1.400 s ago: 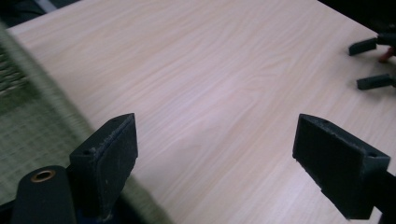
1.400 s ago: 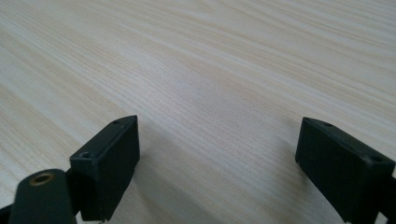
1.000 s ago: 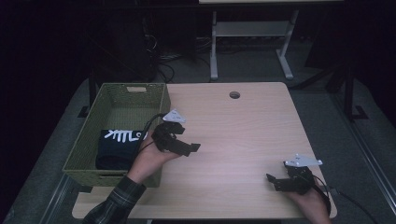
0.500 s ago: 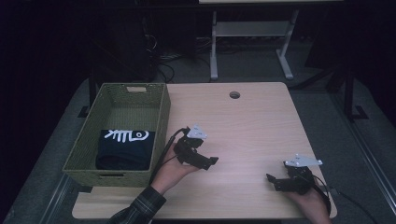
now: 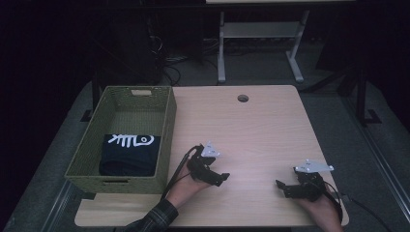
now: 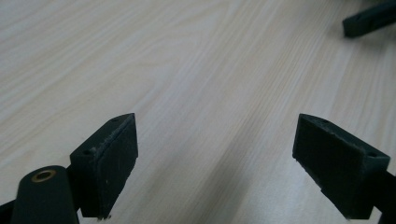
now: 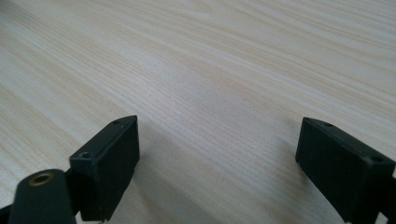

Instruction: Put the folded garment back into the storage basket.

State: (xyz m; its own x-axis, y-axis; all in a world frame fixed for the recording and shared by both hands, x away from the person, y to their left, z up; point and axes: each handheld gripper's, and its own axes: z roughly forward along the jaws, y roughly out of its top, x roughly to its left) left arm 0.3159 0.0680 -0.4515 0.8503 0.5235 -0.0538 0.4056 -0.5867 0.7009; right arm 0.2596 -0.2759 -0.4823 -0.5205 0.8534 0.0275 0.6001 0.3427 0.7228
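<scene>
Since a second ago, the left gripper (image 5: 223,180) has been drawn out of the woven basket (image 5: 167,130) and brought down to the near part of the table (image 5: 261,130), while the right gripper (image 5: 281,187) has been kept where it was, near the table's front right corner. In the left gripper view the fingers (image 6: 108,161) are seen spread wide with nothing between them, low over bare wood; the same is seen of the fingers (image 7: 109,163) in the right gripper view. The folded black shirt (image 5: 129,154) with its white print is left lying in the near end of the basket, well apart from both grippers.

Little is judged to be at risk now. The left gripper's cable (image 5: 178,169) runs just beside the basket's near corner, so the basket could be nudged or dragged if the hand were swung outward or lifted quickly. With both sets of fingers held so low, the table could be scraped by a careless slide. The two grippers point roughly toward each other, and a knock between them could follow if both were advanced at once.
</scene>
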